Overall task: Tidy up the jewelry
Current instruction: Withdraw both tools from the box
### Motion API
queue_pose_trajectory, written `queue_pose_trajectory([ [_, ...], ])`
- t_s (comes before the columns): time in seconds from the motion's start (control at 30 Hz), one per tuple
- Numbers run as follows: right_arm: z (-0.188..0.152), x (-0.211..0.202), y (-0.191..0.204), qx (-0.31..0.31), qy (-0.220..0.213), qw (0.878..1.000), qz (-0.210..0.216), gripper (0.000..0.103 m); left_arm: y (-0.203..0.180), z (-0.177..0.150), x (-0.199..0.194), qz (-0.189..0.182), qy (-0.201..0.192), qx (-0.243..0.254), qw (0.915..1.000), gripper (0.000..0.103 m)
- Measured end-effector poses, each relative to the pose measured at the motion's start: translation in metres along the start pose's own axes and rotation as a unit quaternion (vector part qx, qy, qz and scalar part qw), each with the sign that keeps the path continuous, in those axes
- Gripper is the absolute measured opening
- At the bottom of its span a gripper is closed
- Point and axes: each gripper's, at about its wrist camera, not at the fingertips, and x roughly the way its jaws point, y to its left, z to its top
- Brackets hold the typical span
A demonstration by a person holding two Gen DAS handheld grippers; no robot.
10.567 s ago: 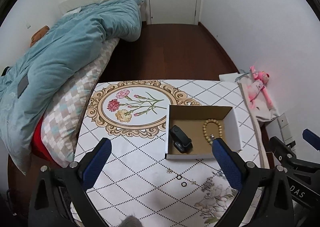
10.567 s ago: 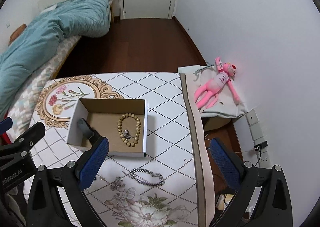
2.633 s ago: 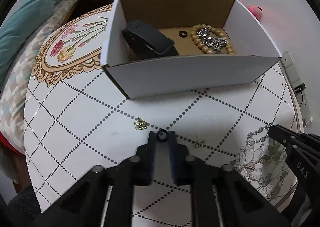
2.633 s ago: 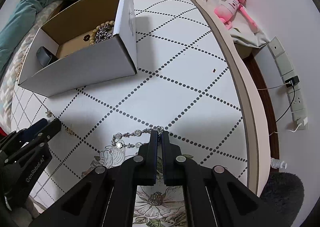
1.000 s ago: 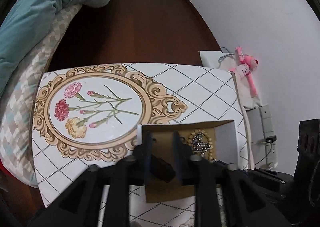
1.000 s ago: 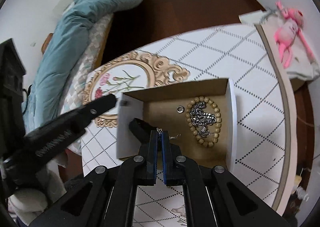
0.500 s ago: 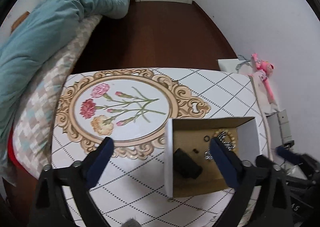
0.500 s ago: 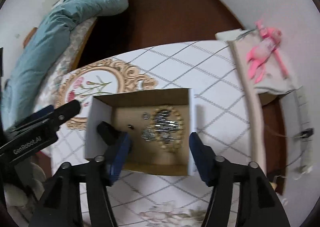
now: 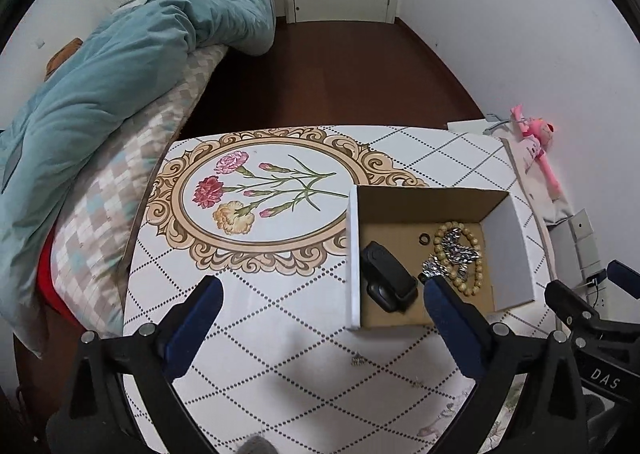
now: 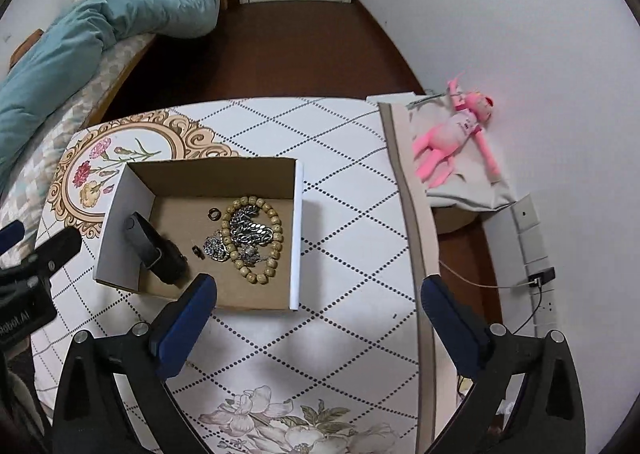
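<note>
Jewelry lies in the cardboard box [image 10: 298, 213] on my worktop [image 10: 352, 181]: bead bracelet [image 10: 256, 238], silver chains, rings. My right camera shows all of it; my left one hides part behind a finger yet alone shows two small earrings [image 9: 357, 360] outside. Both grippers, left [image 9: 320, 318] and right [image 10: 316, 318], spread wide, empty; the right's jaws are opening.

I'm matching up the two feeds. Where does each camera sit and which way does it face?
Left wrist: on the left gripper, angled down at the table and box; open jaws, right gripper at right edge.
Right wrist: on the right gripper, angled down over the box; open jaws, left gripper at left edge.
Shared: box, bead bracelet, pink toy.
</note>
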Motion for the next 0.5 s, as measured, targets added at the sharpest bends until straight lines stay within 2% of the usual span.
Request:
queue_pose_trajectory([
  [0.5,-0.022,-0.096,-0.013,0.027,-0.090,0.996,-0.009,0.103,-0.005,-0.010,-0.088,-0.006,-0.077,-0.012,0.9970,0.103],
])
